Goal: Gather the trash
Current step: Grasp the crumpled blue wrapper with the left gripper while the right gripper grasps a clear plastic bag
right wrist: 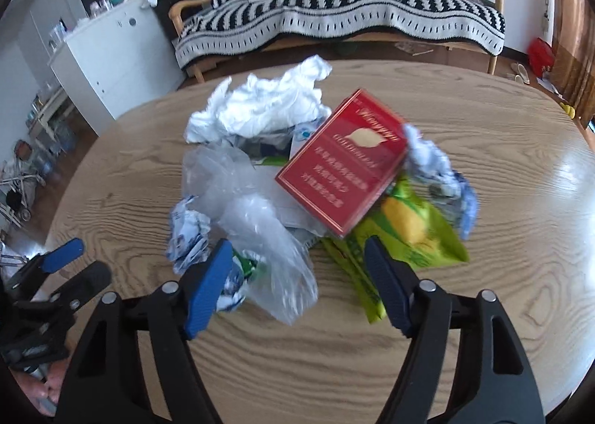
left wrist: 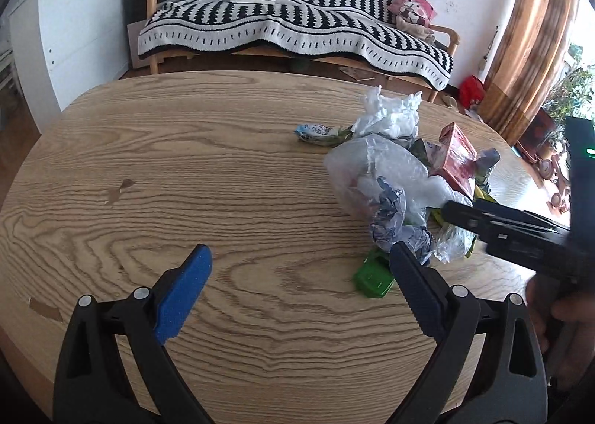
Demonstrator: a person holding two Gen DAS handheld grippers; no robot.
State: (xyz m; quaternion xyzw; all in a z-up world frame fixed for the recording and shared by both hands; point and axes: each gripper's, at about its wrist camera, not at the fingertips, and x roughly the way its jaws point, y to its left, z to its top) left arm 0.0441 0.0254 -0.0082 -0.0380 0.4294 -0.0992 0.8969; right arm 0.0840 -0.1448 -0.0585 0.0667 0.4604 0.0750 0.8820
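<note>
As both grippers hovered over the round wooden surface (left wrist: 186, 171), I kept the trash heaped near its far right side: a clear plastic bag (right wrist: 253, 215), white crumpled paper (right wrist: 267, 104), a red carton (right wrist: 346, 171) and a green wrapper (right wrist: 416, 238). My right gripper (right wrist: 297, 267) had its fingers spread around the bag's near edge, pressing nothing. My left gripper (left wrist: 301, 267) stood wide open over bare wood beside a small green piece (left wrist: 373, 275). Taking the loose bag first, pinched low at a fold, seemed the surest way to keep the carton from sliding.
</note>
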